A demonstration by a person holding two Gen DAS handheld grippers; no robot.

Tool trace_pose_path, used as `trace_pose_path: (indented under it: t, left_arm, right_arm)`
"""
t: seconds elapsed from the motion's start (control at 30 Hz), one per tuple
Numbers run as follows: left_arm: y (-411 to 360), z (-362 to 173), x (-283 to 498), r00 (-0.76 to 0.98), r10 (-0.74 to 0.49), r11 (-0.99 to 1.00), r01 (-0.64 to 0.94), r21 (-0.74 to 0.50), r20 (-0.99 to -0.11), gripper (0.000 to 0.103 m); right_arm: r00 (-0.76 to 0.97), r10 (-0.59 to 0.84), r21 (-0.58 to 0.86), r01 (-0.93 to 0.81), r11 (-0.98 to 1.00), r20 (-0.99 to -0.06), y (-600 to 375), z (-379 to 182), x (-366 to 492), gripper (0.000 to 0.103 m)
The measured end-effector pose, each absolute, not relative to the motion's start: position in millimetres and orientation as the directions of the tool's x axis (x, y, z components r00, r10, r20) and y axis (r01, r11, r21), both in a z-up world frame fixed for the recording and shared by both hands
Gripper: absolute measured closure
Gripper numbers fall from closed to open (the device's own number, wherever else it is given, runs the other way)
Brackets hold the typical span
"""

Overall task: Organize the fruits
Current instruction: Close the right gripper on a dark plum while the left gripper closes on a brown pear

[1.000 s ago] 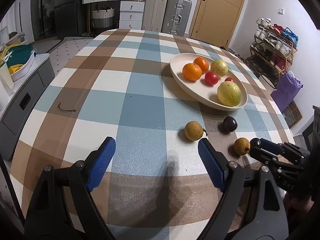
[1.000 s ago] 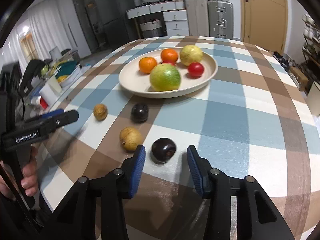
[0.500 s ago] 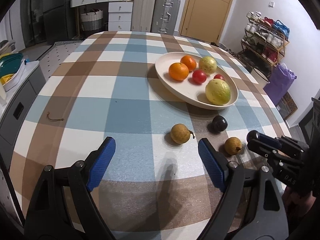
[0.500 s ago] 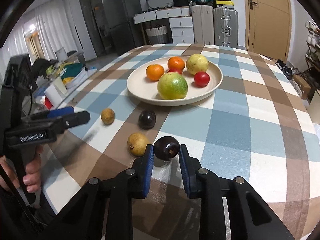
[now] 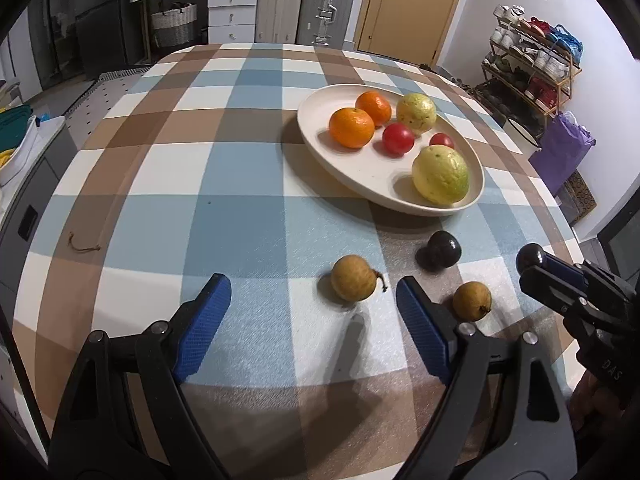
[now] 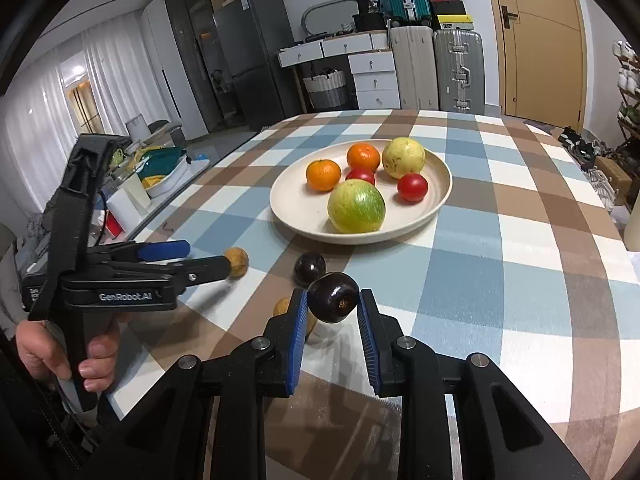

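The dark plum [image 6: 333, 297], which a second ago lay on the cloth between spread fingers, is now found clamped between the blue pads of the right gripper [image 6: 333, 312] and raised clear of the table, just below the centre of the right wrist view; in the left wrist view it is seen at the right edge, at the tip of that gripper. The pads are closed to the fruit's width and no further. The grasp is therefore judged complete, and carriage to the plate [image 6: 443, 192], in the upper middle of the frame, is judged the step now in hand. The plate is noted to hold two oranges, two red fruits and two large yellow-green fruits, with bare space along its near left side. Three fruits are recorded loose on the checked tablecloth [image 5: 240, 240]: a second dark plum [image 5: 444, 249] nearest the plate, a brown fruit with stem [image 5: 354, 289] at lower centre, and a smaller brown fruit [image 5: 472, 301] to its right. The left gripper [image 5: 314, 320] is held wide open and empty above the cloth, the stemmed fruit lying just ahead between its fingers, untouched. The task is judged partly done, with four fruits outstanding.
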State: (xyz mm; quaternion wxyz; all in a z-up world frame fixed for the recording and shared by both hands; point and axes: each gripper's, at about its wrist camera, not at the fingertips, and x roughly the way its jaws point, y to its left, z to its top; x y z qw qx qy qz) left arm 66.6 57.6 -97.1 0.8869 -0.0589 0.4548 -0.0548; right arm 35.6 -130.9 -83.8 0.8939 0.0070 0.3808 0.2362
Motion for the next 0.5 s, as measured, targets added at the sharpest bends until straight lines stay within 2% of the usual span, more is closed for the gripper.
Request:
trace_pose_path:
  t: [0.2,0.27,0.33,0.37,0.43,0.5]
  left_arm:
    - [53.3,-94.7,71.6,0.583,-0.196,0.98,0.083,-0.183,-0.788,0.021]
    - [50.2,-96.1,73.5,0.572,-0.193,0.981,0.093,-0.171,-0.797,0.027]
    - [48.0,-98.4,74.6,0.558,-0.202,0.979,0.104,-0.173,-0.805,0.04]
    - [47.1,-100.2,75.1,0.55,-0.205,0.979,0.109,-0.174,-0.81,0.043]
    - [45.7,-103.8,76.6,0.535,-0.212,0.977,0.116,-0.178,-0.818,0.058]
    - [46.5,-105.8,77.2,0.528,-0.232,0.973,0.127,-0.194,-0.817,0.069]
  right_arm:
    - [0.596,0.455,0.226,-0.421,0.879,-0.661,-135.5,-80.2,38.2,0.078]
    - [0.596,0.463,0.237,-0.421,0.876,-0.656,-136.7,-78.9,39.7,0.078]
    - [0.597,0.467,0.24,-0.422,0.874,-0.652,-137.8,-77.4,40.8,0.078]
    - [0.599,0.468,0.24,-0.423,0.874,-0.65,-138.2,-76.4,41.3,0.078]
    - [0.601,0.471,0.242,-0.424,0.873,-0.646,-138.6,-75.4,41.0,0.078]
    - [0.602,0.475,0.246,-0.424,0.871,-0.642,-139.6,-74.5,42.2,0.078]
